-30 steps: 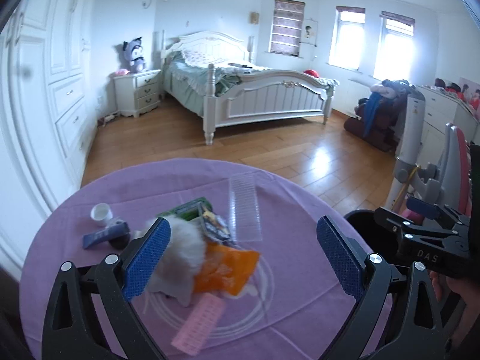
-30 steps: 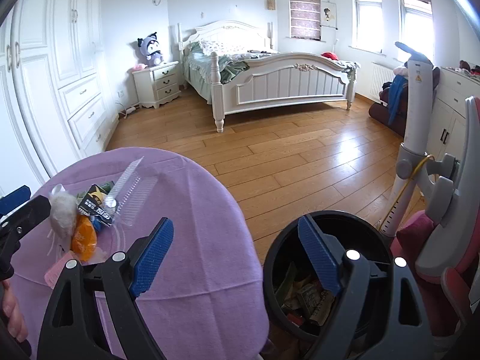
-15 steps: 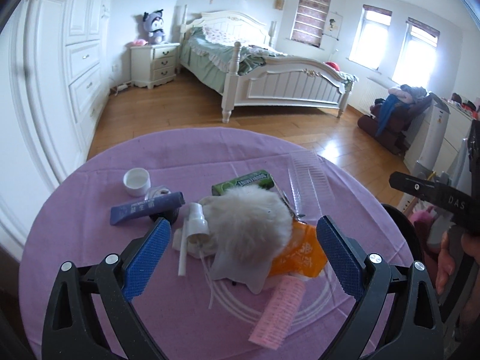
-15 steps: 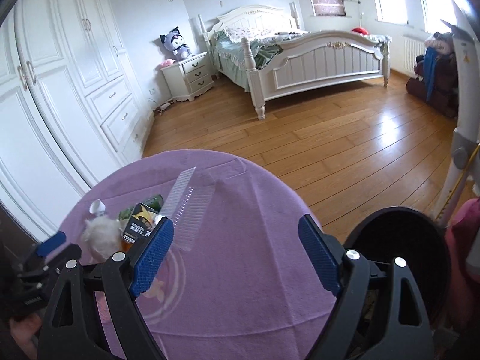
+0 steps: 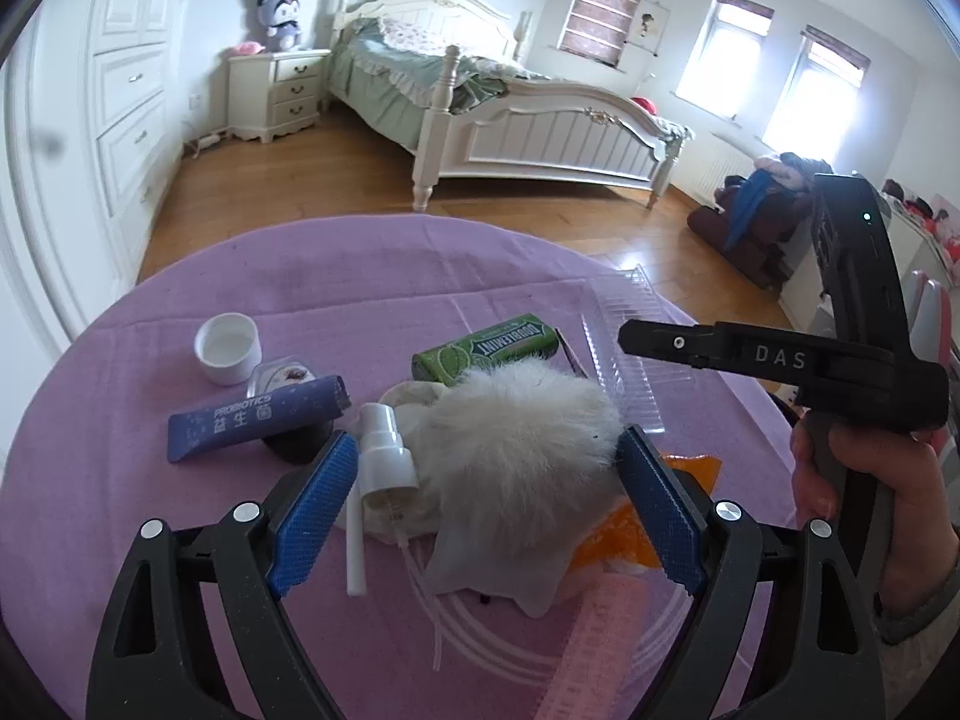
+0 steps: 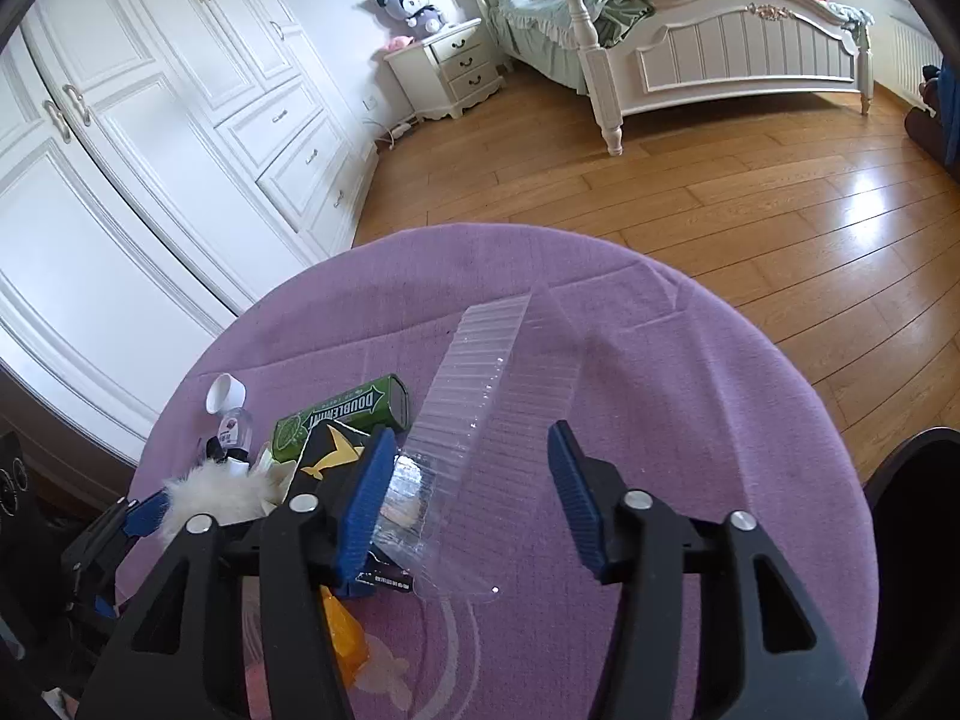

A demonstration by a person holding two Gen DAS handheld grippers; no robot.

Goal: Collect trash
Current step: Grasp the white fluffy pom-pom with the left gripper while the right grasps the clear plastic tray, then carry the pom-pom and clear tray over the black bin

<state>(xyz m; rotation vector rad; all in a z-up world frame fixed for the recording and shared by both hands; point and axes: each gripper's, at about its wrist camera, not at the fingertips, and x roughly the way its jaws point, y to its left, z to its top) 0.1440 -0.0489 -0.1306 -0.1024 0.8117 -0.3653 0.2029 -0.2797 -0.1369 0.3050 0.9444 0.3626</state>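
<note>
Trash lies on a round purple table [image 5: 180,312]. My left gripper [image 5: 486,510] is open, its blue pads on either side of a white fluffy pom-pom [image 5: 516,444] on a white cloth. Beside it lie a white spray nozzle [image 5: 381,456], a purple Probiotics sachet [image 5: 252,420], a green Doublemint pack [image 5: 486,348], a white cap [image 5: 228,348], an orange wrapper [image 5: 606,540] and a pink ridged strip [image 5: 594,648]. My right gripper [image 6: 471,486] is open over a clear ridged plastic tray [image 6: 480,420]; the Doublemint pack [image 6: 339,414] and pom-pom [image 6: 210,492] lie to its left.
A black trash bin's rim [image 6: 912,480] shows right of the table. A white bed [image 5: 510,114], nightstand [image 5: 276,90] and wardrobe [image 6: 150,120] stand beyond on the wooden floor. A dark chair with clothes [image 5: 756,222] is at the far right.
Both grippers moved in and down over the table. The right one swung from above the bin to over the clear tray. The left closed in around the pom-pom.
</note>
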